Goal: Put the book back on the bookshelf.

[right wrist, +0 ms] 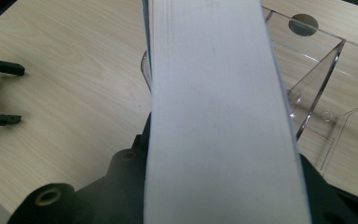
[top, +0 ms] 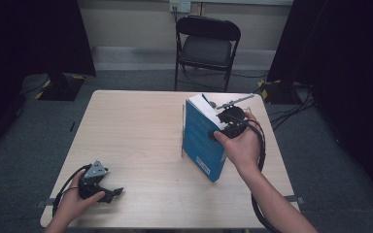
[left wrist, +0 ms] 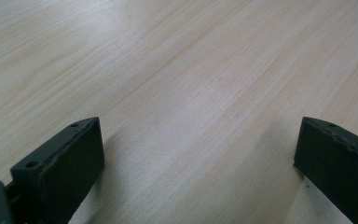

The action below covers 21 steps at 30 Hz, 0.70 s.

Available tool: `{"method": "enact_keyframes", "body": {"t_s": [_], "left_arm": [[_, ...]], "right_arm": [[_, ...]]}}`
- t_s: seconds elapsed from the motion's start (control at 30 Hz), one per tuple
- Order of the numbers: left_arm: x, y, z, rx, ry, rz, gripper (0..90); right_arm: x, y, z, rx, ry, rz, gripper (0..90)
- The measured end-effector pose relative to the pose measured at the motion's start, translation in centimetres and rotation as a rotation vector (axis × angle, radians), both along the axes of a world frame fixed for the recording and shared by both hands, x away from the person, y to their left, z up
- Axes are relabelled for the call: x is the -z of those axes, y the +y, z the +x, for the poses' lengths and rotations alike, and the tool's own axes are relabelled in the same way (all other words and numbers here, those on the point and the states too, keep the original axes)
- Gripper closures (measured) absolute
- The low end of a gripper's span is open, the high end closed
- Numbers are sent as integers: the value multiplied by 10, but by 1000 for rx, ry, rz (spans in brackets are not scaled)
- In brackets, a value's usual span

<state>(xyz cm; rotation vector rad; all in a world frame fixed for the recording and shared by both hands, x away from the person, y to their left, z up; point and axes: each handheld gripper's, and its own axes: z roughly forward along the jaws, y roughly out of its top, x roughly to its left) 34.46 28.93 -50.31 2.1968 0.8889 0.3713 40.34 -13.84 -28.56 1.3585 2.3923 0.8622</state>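
Here right tongs (top: 225, 127) clamp the book (top: 201, 138); left tongs (top: 112, 193) gape wide.

The left gripper (left wrist: 198, 158) hangs low over the pale wooden table (left wrist: 177, 70), its two black jaws spread wide apart with bare wood grain between them, each throwing a soft shadow onto the surface just beneath it.

Black folding chair (top: 207, 46) behind wooden table (top: 136, 141), wall outlet (top: 180, 5), grey carpet (top: 315, 145), floor cables (top: 296, 109).
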Motion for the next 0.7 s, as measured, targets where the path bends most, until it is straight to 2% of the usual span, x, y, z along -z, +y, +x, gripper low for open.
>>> {"method": "enact_keyframes", "body": {"t_s": [0.1,0.7], "left_arm": [[0,0,0,2,0,2,10],[0,0,0,5,2,1,7]], "right_arm": [[2,0,3,21,8,11,622],[0,1,5,35,-13,-5,622]]}}
